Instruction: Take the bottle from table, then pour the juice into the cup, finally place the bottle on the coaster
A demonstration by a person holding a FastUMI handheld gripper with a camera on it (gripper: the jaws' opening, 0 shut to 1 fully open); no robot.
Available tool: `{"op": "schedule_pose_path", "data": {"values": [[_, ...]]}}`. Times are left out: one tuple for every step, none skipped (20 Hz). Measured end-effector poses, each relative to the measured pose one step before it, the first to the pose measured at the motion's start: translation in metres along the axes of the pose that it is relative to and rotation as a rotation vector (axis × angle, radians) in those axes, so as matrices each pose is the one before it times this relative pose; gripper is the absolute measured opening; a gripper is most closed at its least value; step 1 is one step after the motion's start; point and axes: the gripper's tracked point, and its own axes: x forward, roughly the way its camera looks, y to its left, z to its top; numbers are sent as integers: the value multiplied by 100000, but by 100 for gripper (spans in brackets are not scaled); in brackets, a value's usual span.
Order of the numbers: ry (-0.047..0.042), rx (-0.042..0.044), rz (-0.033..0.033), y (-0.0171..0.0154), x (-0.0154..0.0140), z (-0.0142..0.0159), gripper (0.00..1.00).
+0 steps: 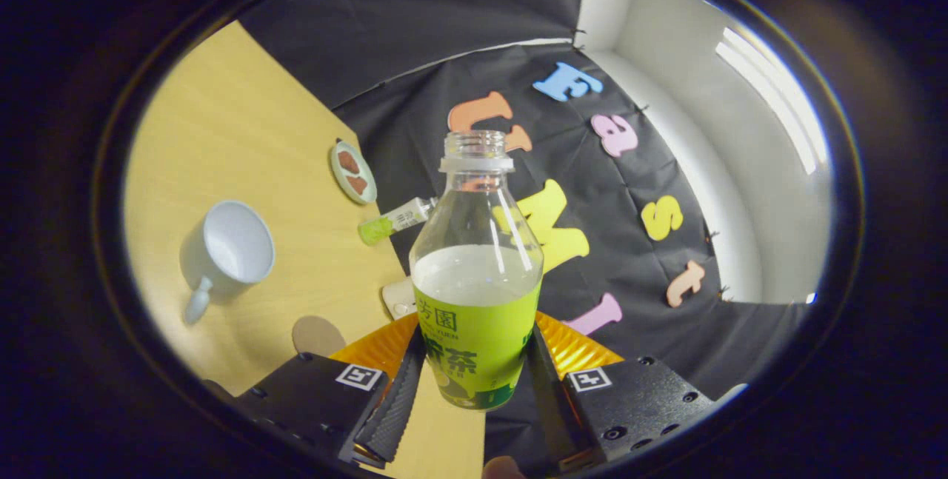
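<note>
My gripper (472,383) is shut on an uncapped clear bottle (475,272) with a green label, both fingers pressing its lower sides. The bottle holds pale juice up to about the label's top, and the whole scene looks tilted. A white cup (229,253) with a handle stands empty on the wooden table (244,131), off to the left beyond the fingers. A round brown coaster (317,335) lies on the table just ahead of the left finger, near the cup.
A small round dish (352,171) with brown pieces sits at the table's far edge. A small bottle with green liquid (392,221) lies on its side behind the held bottle. An orange plate (385,346) shows beneath the bottle, with a white object (400,298) beside it.
</note>
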Motion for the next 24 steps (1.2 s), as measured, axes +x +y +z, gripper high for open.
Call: {"op": "schedule_pose_path", "data": {"values": [[433, 8586, 700, -531, 305, -178, 77], [187, 8421, 302, -703, 202, -60, 77], [-446, 8088, 748, -441, 233, 155, 77], [-734, 7874, 919, -435, 48, 223, 77], [-512, 7635, 821, -341, 163, 248, 77], [-1319, 8279, 1792, -41, 186, 575, 77], [-940, 7706, 1519, 140, 569, 485, 76], [-1232, 6949, 1996, 111, 484, 601, 76], [-575, 6359, 2012, 243, 534, 190, 76], [-494, 4885, 2338, 307, 739, 17, 76], [792, 3705, 1640, 269, 939, -507, 76], [1380, 2616, 1740, 220, 912, -747, 76], [1545, 2026, 1161, 287, 617, -1045, 77], [1030, 2380, 1837, 434, 758, -927, 77], [1565, 1931, 899, 346, 611, -1159, 77], [1890, 1247, 765, 70, 515, -1254, 77], [2386, 930, 333, 207, 480, -1379, 77], [2645, 148, -56, 2, 637, -1586, 77], [2195, -379, -53, 38, 693, -1263, 77], [2188, -900, 142, 78, 807, -1299, 77], [1897, -474, 439, 170, 551, -1156, 77], [1728, -167, 244, 87, 483, -958, 77], [1643, 570, 207, -29, 210, -786, 77], [1028, 1027, 384, 63, 251, -596, 77]]}}
